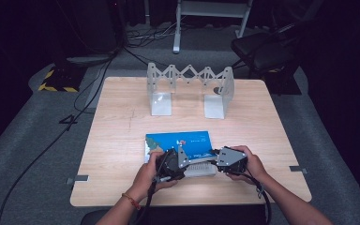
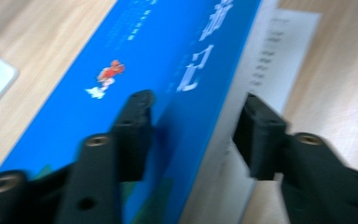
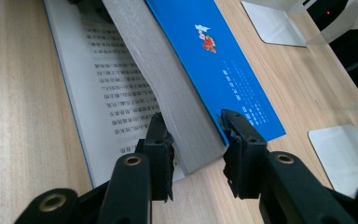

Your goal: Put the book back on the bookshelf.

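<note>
A blue-covered book lies open near the table's front edge. Its thick block of pages, blue cover on top, is raised off a printed page that lies flat. My right gripper is shut on the near corner of that block, one pad under the pages and one on the cover. My left gripper straddles the block's other end. One jaw sits by the cover, the other just off the page edge, and the view is blurred. From above, the left gripper and the right gripper face each other across the book.
A white expandable book rack with two flat base plates stands at the back of the wooden table. One plate lies close to my right gripper's right side. Cables and a chair lie on the floor beyond the table.
</note>
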